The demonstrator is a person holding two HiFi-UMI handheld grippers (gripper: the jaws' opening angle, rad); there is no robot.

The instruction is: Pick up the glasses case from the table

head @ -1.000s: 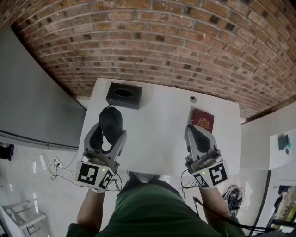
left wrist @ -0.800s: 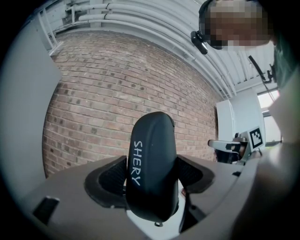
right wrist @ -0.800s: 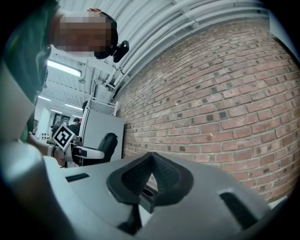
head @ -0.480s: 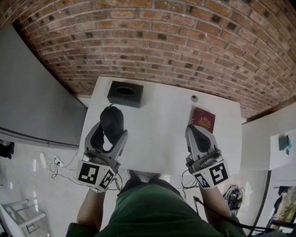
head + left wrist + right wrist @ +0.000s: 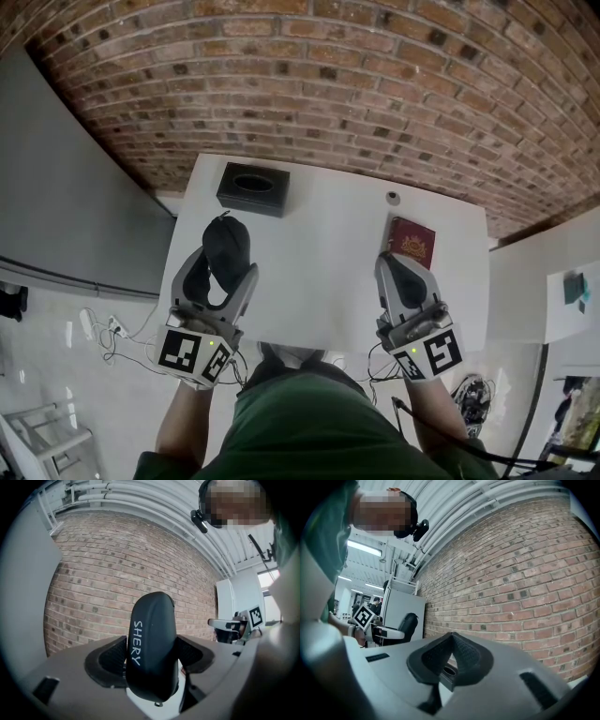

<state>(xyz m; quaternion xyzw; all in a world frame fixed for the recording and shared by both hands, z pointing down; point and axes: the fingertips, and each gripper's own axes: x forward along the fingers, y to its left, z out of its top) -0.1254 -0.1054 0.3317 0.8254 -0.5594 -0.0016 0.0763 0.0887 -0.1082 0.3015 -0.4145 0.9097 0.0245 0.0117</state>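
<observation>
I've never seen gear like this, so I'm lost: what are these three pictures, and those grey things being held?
No robot here: a person holds two hand-held gripping tools. The head view comes from a camera on the person's head, looking down at a white table. The other two come from cameras riding on each tool. The left tool is clamped on a black glasses case; the right tool is shut and empty. On the table lie a black box, a red booklet and a small round object.
</observation>
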